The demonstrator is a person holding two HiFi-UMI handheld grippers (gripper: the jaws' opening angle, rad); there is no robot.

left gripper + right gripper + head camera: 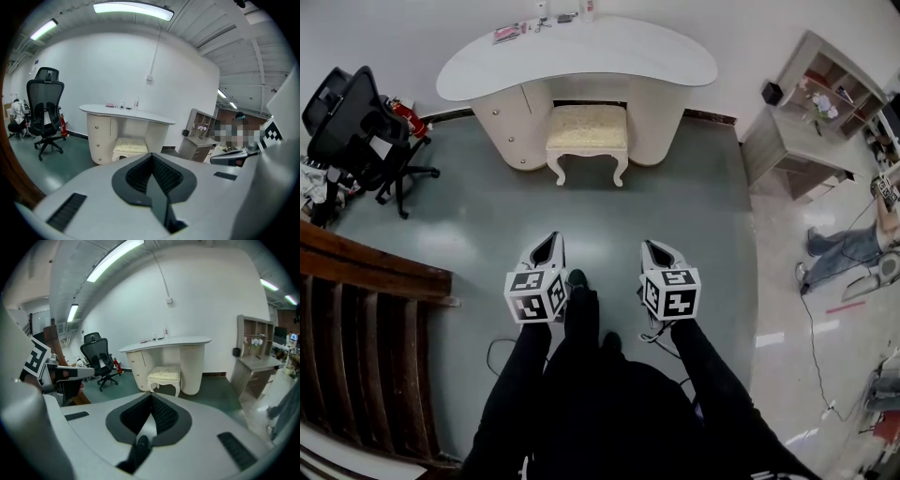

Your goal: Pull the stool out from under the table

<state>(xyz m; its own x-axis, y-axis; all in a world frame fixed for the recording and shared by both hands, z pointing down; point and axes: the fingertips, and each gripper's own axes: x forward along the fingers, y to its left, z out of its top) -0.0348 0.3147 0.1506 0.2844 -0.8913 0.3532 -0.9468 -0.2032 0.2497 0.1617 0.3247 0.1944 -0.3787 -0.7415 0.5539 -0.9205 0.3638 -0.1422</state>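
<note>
While the stool [587,137] sits tucked under the table [581,56], left gripper [546,251] and right gripper [659,255] hang well short of it, both clenched empty.

Stool [587,131]: seat in cream cloth, patterned weave, matt; legs smooth, white painted look.
Table [581,56]: top smooth, white, slight sheen; sides cream, matt.
Floor [487,225]: grey-green, glossy, mirrors the lights.
Left gripper [547,246] and right gripper [657,251]: shells of matt pale grey plastic; pads [164,176] dark, ribbed.
Office chair [352,112], at the floor's left edge: black mesh back.
Railing [366,272]: dark brown wood, low gloss.
</note>
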